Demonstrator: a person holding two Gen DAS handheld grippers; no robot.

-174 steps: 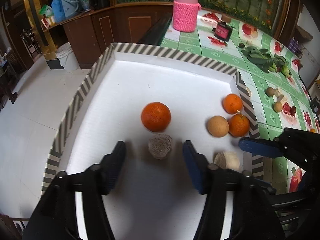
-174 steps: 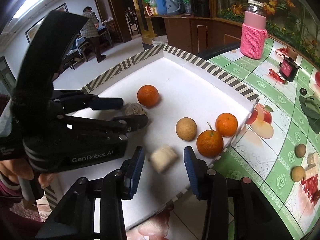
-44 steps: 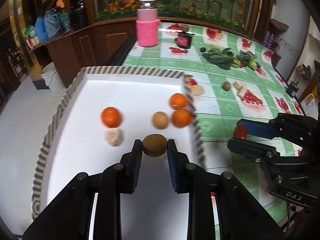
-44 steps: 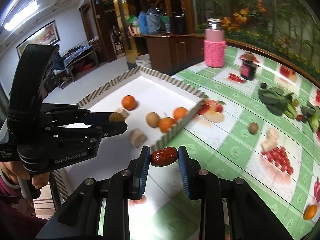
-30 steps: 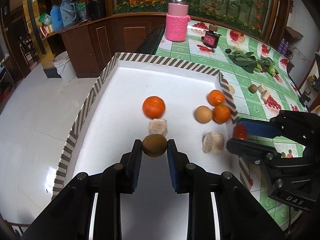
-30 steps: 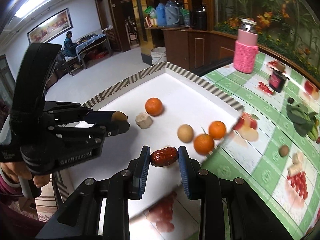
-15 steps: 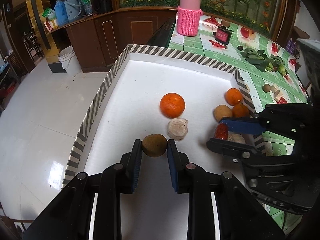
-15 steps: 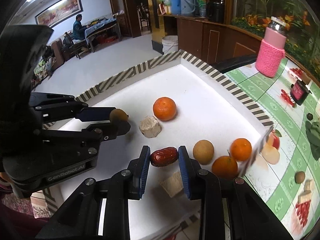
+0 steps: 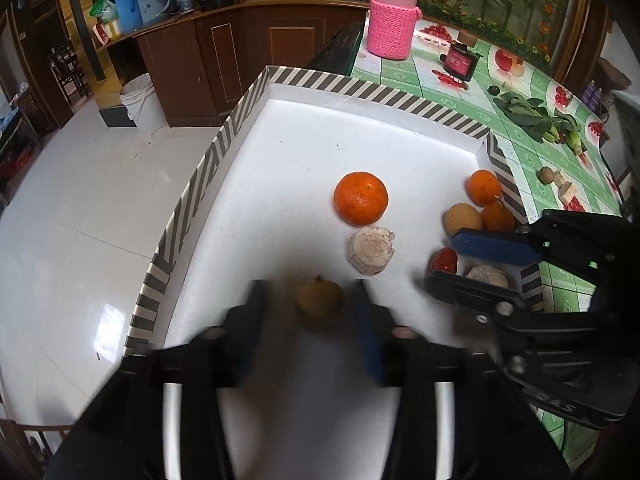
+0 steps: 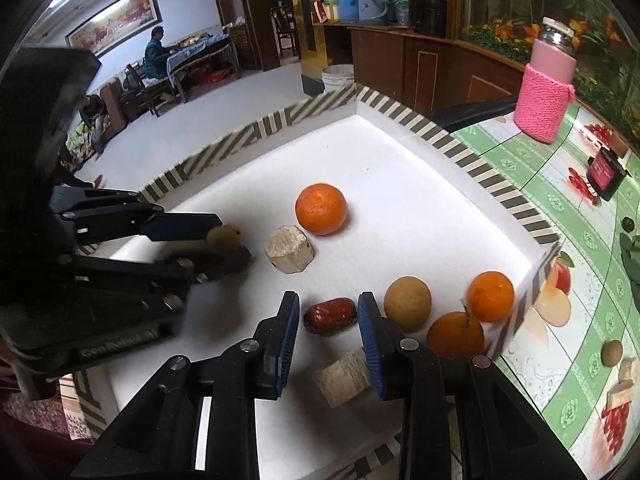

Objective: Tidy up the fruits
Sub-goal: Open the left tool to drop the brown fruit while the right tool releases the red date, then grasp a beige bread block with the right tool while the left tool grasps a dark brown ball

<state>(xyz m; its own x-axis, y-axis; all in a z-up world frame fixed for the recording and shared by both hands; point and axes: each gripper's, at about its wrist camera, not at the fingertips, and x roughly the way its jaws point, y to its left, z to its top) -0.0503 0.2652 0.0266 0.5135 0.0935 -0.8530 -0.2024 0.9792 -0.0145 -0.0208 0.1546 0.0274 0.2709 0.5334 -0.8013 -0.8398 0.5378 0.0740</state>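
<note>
Left gripper (image 9: 308, 304): jaws apart around kiwi (image 9: 319, 300); right gripper (image 10: 329, 316): jaws apart around red date (image 10: 330, 315); both delivered into tray (image 9: 256, 92) alongside oranges, loose table fruit remaining beyond.

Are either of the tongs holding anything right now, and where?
Neither clearly grips. The left tongs stand open around the brown kiwi; the right tongs flank the red date with small gaps.
</note>
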